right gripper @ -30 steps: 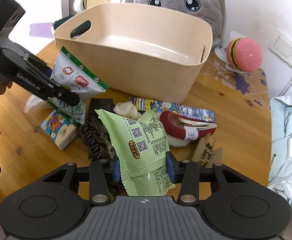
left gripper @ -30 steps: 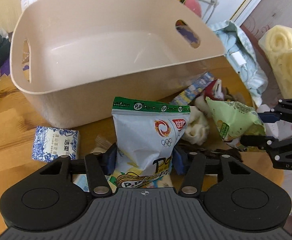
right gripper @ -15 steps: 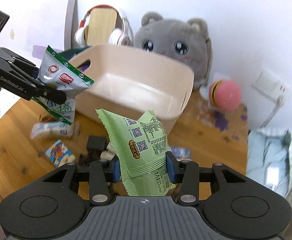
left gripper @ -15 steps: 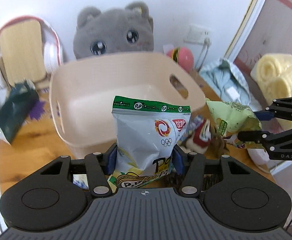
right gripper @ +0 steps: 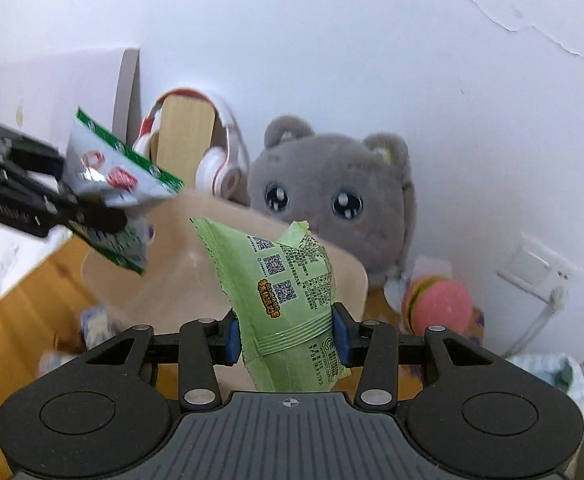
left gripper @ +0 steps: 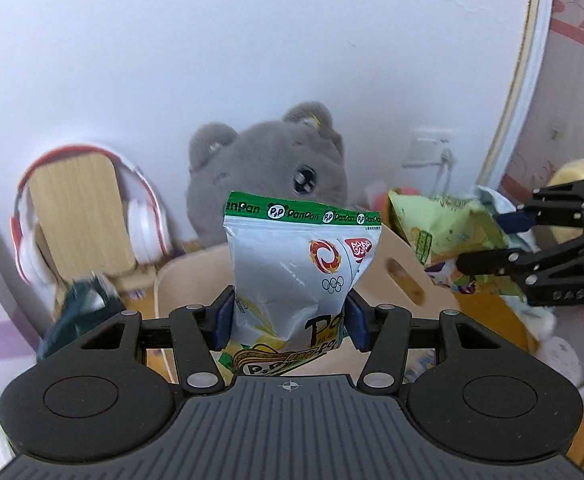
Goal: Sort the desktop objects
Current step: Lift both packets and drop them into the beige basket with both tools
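Above the beige bin [right gripper: 220, 280], well off the worktop [right gripper: 24, 300], both raised and tilted up. Best lowered over the bin's opening before letting go, one at a time. Left gripper [left gripper: 288, 316] fingers pinching the silver bag [left gripper: 300, 272]; right gripper [right gripper: 288, 334] fingers pinching the green bag [right gripper: 284, 300].

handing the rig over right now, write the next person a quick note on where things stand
Left gripper: shut on the silver PanPan snack bag, held in the air in front of the beige bin.
Right gripper: shut on the green snack bag, also lifted near the bin.
Done: both bags picked up.
Left: neither bag is in the bin yet; release both there. More small items lie blurred on the wooden table and need sorting afterwards.
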